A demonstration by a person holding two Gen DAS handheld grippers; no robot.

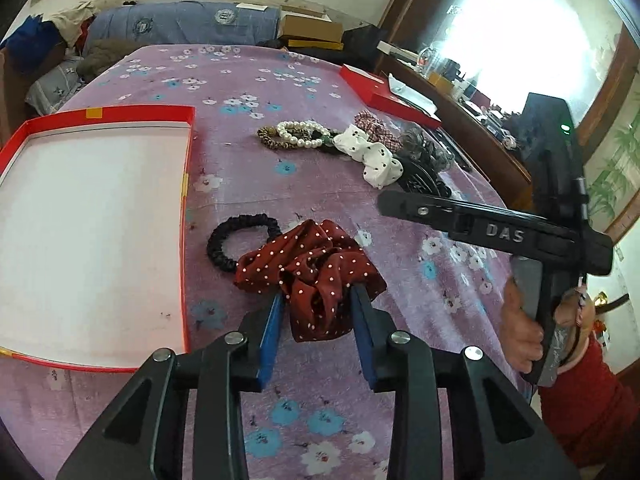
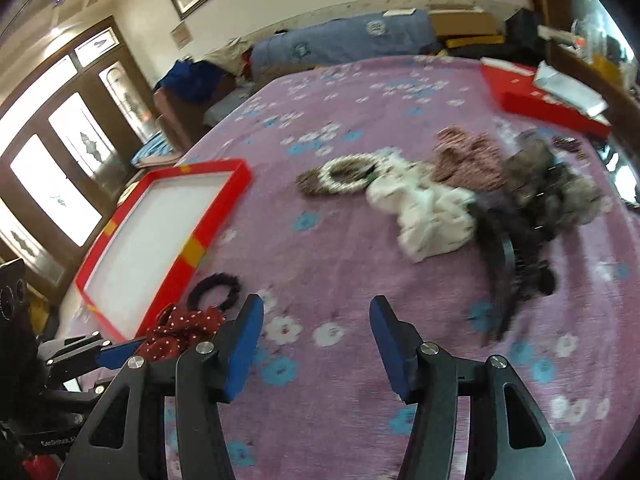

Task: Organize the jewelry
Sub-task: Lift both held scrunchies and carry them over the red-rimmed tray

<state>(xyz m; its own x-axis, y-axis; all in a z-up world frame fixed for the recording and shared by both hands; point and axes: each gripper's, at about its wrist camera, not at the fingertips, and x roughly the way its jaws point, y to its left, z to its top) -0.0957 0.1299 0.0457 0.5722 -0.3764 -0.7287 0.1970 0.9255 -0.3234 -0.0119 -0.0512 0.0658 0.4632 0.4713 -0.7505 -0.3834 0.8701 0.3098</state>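
Note:
My left gripper (image 1: pixel 318 300) has its blue fingers on either side of a dark red polka-dot scrunchie (image 1: pixel 316 272) on the purple floral cloth; they look closed on its near part. A black scrunchie (image 1: pixel 236 242) lies just beyond it. An open red box with a white floor (image 1: pixel 96 216) sits to the left. A pearl bracelet (image 1: pixel 302 134), a white dotted scrunchie (image 1: pixel 370 158) and other hair ties lie farther off. My right gripper (image 2: pixel 316 312) is open and empty above the cloth; the pile (image 2: pixel 480 196) is ahead to its right.
A red box lid (image 1: pixel 384 94) lies at the far right of the table. The right gripper's body (image 1: pixel 500 232) and the hand holding it are at the right in the left wrist view. Bedding and boxes lie behind the table.

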